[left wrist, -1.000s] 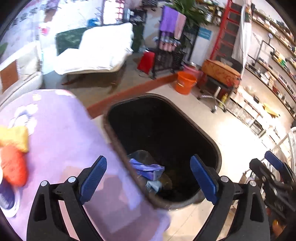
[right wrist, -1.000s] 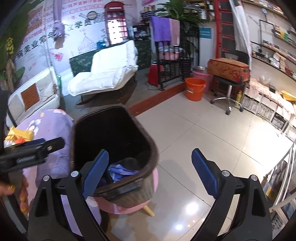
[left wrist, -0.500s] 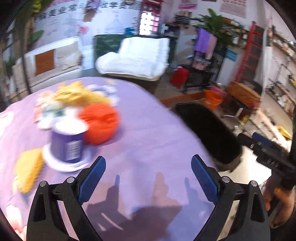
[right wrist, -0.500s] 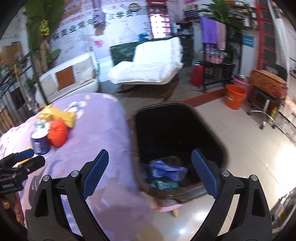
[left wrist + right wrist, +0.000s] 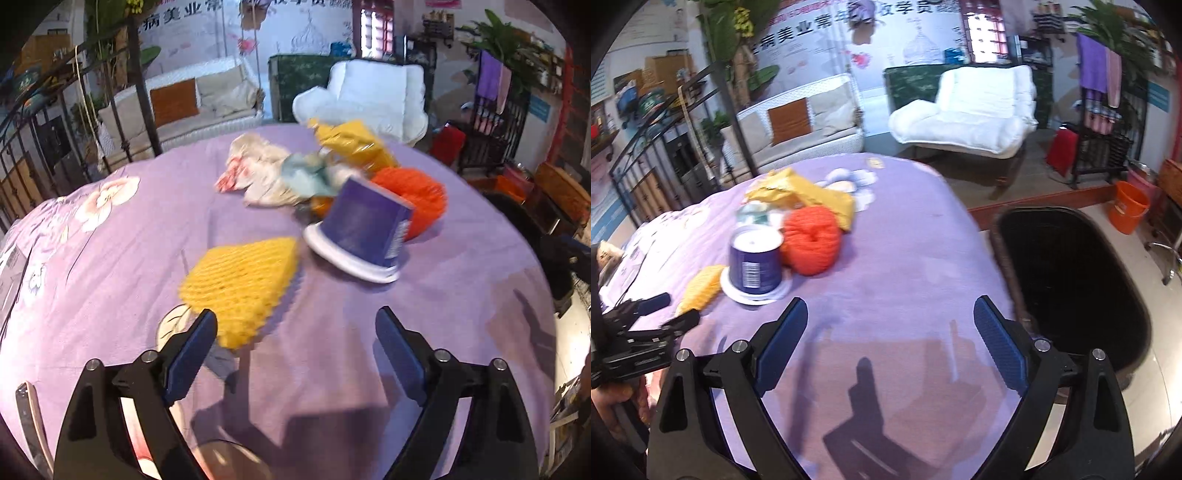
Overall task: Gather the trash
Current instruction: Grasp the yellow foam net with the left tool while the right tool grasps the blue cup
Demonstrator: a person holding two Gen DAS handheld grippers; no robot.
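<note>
Trash lies on a purple tablecloth: a yellow foam net, an upturned blue cup on a white lid, an orange foam net, a yellow bag and crumpled wrappers. My left gripper is open and empty, just short of the yellow net. My right gripper is open and empty over the table's near right part. The black bin stands right of the table. The cup, orange net and left gripper show in the right wrist view.
A white lounge chair and a white sofa stand beyond the table. An orange bucket and a metal rack are at the right. A black iron railing is at the left.
Both grippers have swung left from above the bin to over the table. The trash pile has come into the middle of the left view. Both stay open.
</note>
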